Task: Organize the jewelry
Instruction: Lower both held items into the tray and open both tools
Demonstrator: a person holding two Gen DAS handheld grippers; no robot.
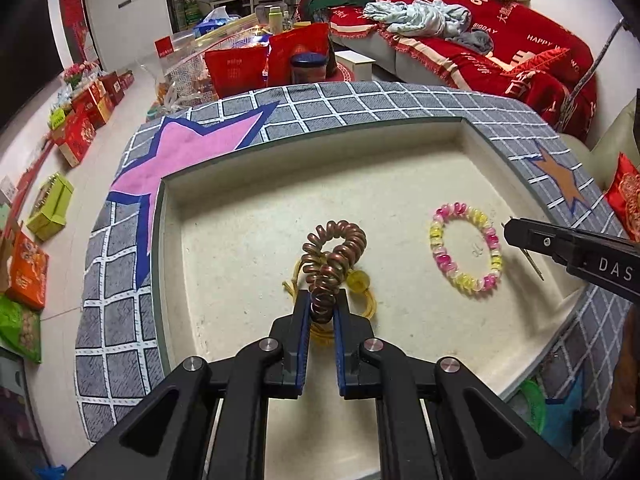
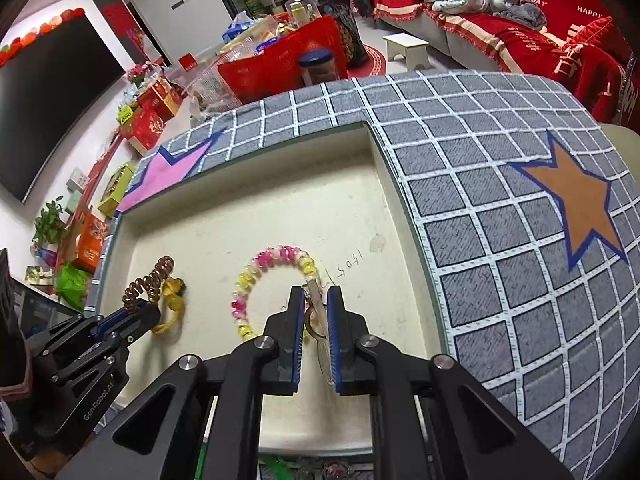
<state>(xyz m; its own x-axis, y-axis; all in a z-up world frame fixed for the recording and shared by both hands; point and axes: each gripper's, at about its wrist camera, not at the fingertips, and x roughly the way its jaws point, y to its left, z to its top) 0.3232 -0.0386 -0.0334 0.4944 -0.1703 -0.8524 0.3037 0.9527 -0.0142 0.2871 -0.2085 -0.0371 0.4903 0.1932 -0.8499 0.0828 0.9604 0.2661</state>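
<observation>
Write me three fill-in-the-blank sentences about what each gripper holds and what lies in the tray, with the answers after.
1. The left gripper is shut on the ____ spiral coil tie.
2. The pink-and-yellow spiral bracelet lies flat on the floor of the cream ____.
3. The right gripper holds a thin metal clip between its ____.

Missing words: brown; tray; jaws

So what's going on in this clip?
A person is sorting jewelry on a cream tray. The left hand-held gripper is shut on a brown spiral coil band, above a yellow beaded cord. The right hand-held gripper pinches a metal clip beside the pink-and-yellow bracelet.
</observation>
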